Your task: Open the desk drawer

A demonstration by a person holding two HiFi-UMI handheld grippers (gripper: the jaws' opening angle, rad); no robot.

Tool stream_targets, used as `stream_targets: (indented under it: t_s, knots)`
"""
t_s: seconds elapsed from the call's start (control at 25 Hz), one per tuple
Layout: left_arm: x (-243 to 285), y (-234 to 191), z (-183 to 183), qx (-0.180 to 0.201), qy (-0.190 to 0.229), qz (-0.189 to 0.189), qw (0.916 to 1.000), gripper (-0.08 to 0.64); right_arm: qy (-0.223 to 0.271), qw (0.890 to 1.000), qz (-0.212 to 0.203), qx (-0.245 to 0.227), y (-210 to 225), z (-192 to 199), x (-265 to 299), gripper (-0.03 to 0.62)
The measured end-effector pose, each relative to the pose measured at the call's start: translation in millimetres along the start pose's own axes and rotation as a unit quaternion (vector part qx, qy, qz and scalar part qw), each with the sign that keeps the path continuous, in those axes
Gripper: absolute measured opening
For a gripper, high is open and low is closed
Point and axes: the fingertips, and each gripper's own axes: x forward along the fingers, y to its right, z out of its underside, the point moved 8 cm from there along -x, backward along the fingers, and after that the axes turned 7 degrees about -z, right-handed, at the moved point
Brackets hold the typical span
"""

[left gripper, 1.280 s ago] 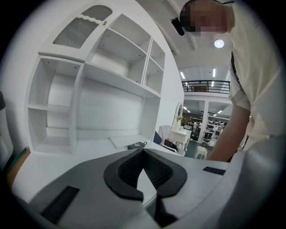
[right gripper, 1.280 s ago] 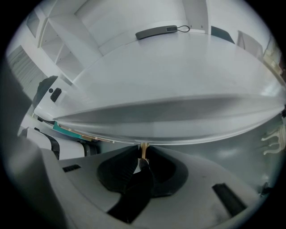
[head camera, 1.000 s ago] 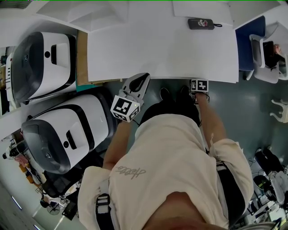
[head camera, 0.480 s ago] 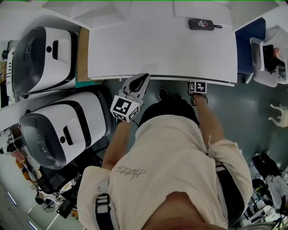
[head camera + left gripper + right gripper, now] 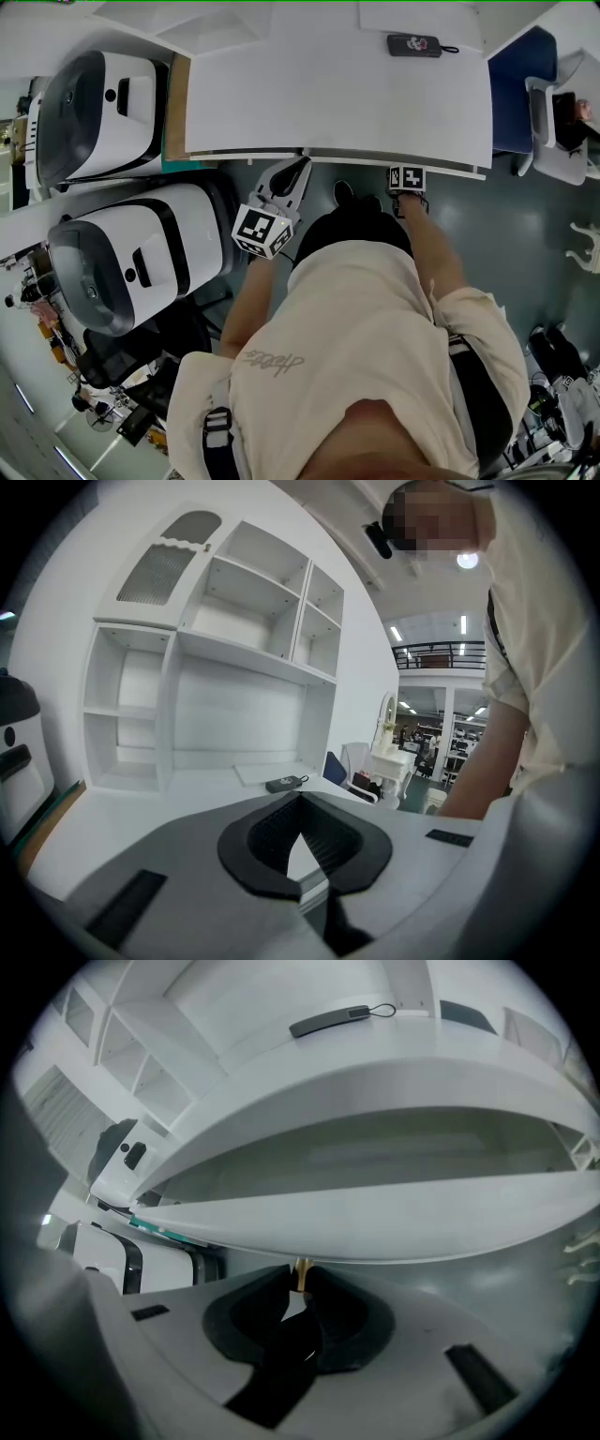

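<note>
Right now my right claw (image 5: pixel 300 1281) is clamped on the brass knob (image 5: pixel 300 1267) of the drawer (image 5: pixel 394 1227), which stands slightly out under the worktop's (image 5: pixel 337 94) near edge. My left claw (image 5: pixel 300 803) hangs closed and empty to its left.

The drawer (image 5: pixel 394 1218) has come out from under the desk (image 5: pixel 337 94). A second ago its front was flush with the desk's front edge. Half a second ago a thin strip was showing, and now a wider strip stands before that edge (only along the right part of the desk). The right gripper (image 5: pixel 300 1288), its fingers (image 5: pixel 347 1321) closed on the drawer's brass knob (image 5: pixel 300 1271), has moved away from the desk's edge together with the drawer front. The left gripper (image 5: pixel 301 167) has also drawn back. Before, its tip overlapped the desk's front edge; now it lies just in front of it.
</note>
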Motion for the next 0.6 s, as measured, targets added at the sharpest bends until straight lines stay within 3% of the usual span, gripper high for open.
stream_targets:
  t_s: [0.4,0.6]
  knots:
    - [-32.7,17.0,16.7,-0.036,0.005,-0.072,0.9968,0.002,-0.002,0.999,-0.034,-0.002,3.8,29.8,-5.9,0.077]
    - [-42.7,32.7,23.2,-0.038,0.004,-0.079,0.9961,0.002,-0.006,0.999,-0.04,-0.007,4.3,43.5,-7.1,0.078]
